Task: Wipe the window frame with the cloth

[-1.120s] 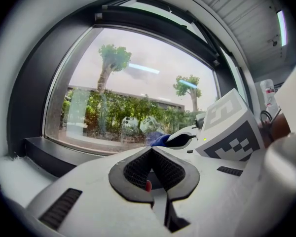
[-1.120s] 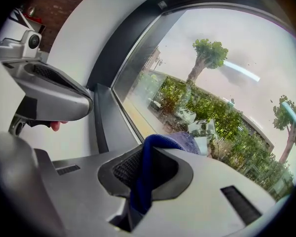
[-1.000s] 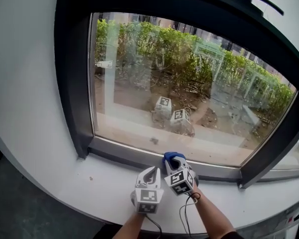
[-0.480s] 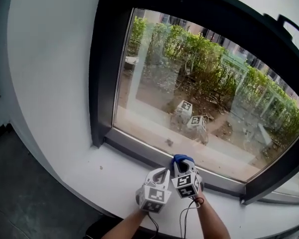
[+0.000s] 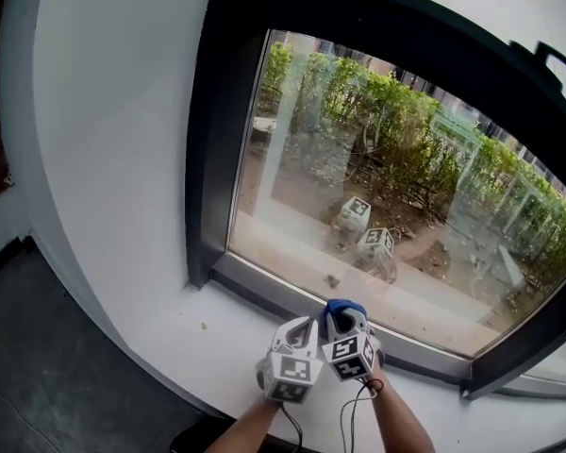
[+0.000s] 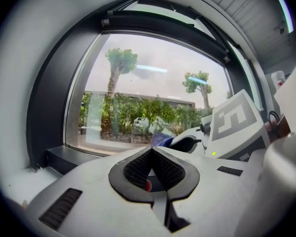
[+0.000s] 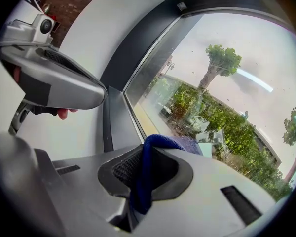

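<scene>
A blue cloth [image 5: 341, 308] [image 7: 147, 167] is pinched in my right gripper [image 5: 341, 315] [image 7: 150, 152], whose jaws are shut on it. The cloth's end rests against the bottom rail of the dark window frame [image 5: 264, 289] [image 7: 108, 117], low in the head view. My left gripper [image 5: 302, 328] [image 6: 152, 152] is shut with nothing between its jaws and sits over the white sill [image 5: 208, 333], just left of the right one. In the left gripper view the cloth [image 6: 160, 140] shows beyond the jaw tips, with the right gripper [image 6: 187, 141] beside it.
White wall [image 5: 104, 140] stands left of the frame. The glass [image 5: 387, 187] reflects both marker cubes and shows shrubs outside. A dark handle [image 5: 561, 59] sits on the frame's upper right. Small specks of dirt [image 5: 204, 326] lie on the sill. Dark floor [image 5: 57, 366] lies below.
The head view has swung left, so the window sits further right in the picture and more wall and floor show. Both grippers keep their place at the bottom rail, cloth still held.
</scene>
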